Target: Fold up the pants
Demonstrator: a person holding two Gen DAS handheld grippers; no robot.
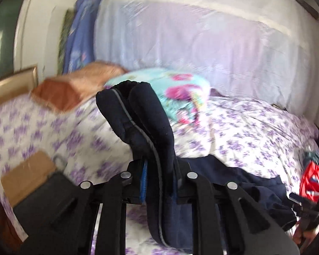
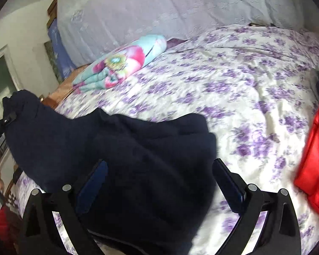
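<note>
Dark navy pants (image 1: 142,114) with a grey side stripe are pinched in my left gripper (image 1: 159,182), which is shut on a bunched fold that sticks up past the fingers. The rest of the pants (image 1: 240,182) trails down to the right onto the bed. In the right wrist view the pants (image 2: 125,148) drape over and between my right gripper's fingers (image 2: 229,180). My right gripper (image 2: 157,180) is open, its jaws wide apart with cloth lying across them. The left gripper (image 2: 2,123) shows at the far left, holding the raised end.
The bed has a white sheet with purple flowers (image 2: 234,89). A folded turquoise and pink blanket (image 2: 121,63) lies near the head. A white-covered heap (image 2: 159,6) stands behind. A red item (image 2: 316,153) lies at the right. A brown box (image 1: 27,174) sits at the left.
</note>
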